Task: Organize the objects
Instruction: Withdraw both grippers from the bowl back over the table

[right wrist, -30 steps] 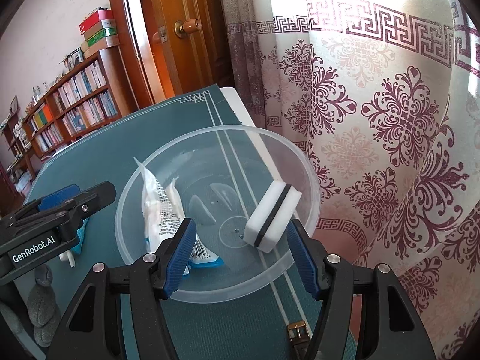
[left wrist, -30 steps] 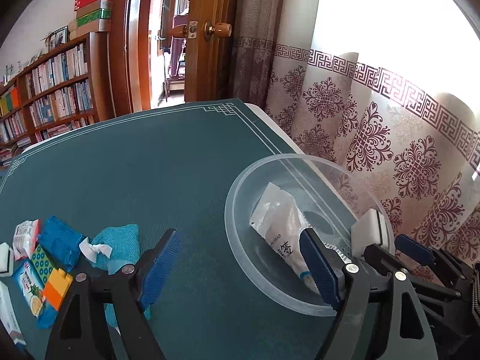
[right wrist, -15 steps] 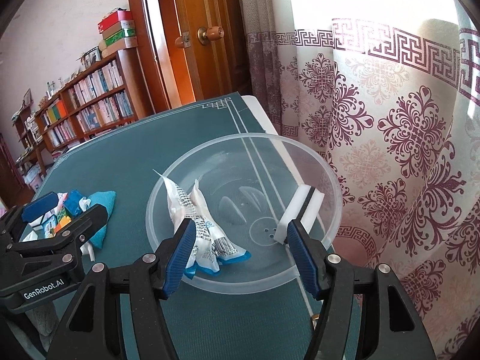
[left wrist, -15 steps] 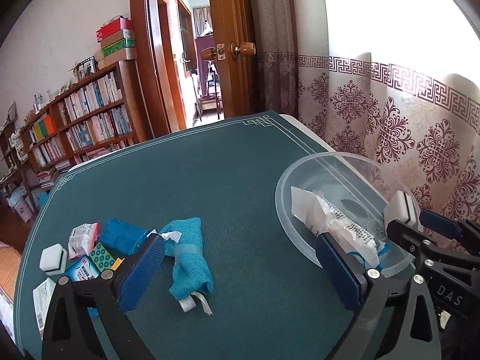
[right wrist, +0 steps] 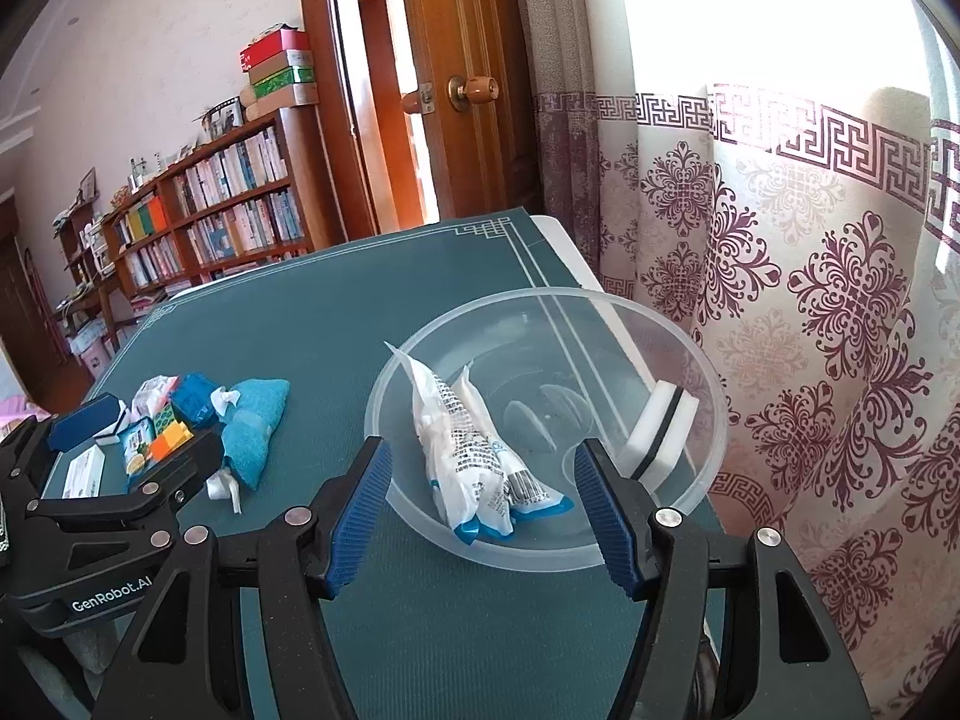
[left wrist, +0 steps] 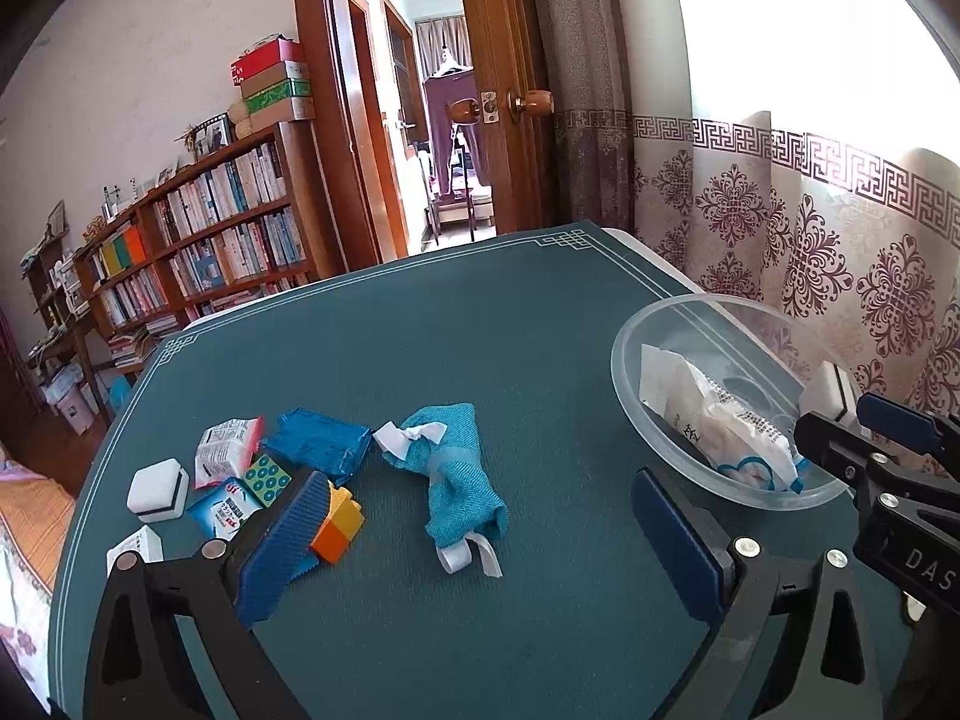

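Both tongs, left (left wrist: 480,534) and right (right wrist: 480,510), gape empty. Teal cloth bundle (left wrist: 456,468) on bench (left wrist: 420,348): soft, light; pinch mid-fold.

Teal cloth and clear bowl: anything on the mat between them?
Nothing. Between the teal cloth and the clear bowl only bare green mat shows, plainest in the left wrist view; the right wrist view agrees.

Home study: bookshelf (left wrist: 198,240), curtain (right wrist: 810,276), door (right wrist: 462,78)
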Available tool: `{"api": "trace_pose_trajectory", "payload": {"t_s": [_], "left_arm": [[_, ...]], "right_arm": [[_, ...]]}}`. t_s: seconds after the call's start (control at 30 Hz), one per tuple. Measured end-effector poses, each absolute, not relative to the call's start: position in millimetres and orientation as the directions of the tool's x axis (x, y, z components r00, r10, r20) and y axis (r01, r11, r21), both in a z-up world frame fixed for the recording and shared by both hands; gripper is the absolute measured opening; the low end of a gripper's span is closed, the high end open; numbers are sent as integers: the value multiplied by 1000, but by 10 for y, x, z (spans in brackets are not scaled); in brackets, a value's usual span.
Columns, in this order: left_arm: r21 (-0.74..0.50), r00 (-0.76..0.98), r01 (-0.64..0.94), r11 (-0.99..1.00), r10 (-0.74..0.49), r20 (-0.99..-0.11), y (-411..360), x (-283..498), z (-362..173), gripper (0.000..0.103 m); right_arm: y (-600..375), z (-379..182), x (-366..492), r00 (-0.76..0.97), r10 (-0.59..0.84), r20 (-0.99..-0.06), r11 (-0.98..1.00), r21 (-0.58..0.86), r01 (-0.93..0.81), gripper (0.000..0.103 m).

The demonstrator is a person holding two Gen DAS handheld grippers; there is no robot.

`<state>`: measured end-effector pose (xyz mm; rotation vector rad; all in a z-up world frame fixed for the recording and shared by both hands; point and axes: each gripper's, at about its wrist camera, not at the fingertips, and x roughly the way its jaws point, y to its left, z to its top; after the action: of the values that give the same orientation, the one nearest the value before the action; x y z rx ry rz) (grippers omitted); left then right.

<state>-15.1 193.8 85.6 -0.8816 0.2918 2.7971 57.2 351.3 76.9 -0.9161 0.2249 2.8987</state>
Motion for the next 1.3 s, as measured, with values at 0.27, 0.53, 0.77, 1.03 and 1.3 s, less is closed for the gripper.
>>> {"api": "trace_pose_trajectory", "payload": {"t_s": [0.27,0.53,0.77,1.03,1.3], "left_arm": [[110,-791,-186,-976,83,-606,1669,-160,783,102],[111,-791,-129,-985,35,-611,1406,-142,732,102],[109,-785,-91,-990,4,-619,1177,-122,676,102],[97,-770,-36,-995,-35,-637,821,-143,576,102],[58,-720,95,-994,-109,-685,286,-247,437,102]], "right_arm": [[3286,708,605,-811,-6,-585,-991,111,-72,73],[3032,627,641,-799,-37,-600,-995,97,-27,73],[2786,518,657,-782,-71,-620,-996,87,22,73],[2545,358,650,-750,-100,-653,-995,79,64,73],[2367,237,622,-722,-124,-680,-992,79,95,73]]}}
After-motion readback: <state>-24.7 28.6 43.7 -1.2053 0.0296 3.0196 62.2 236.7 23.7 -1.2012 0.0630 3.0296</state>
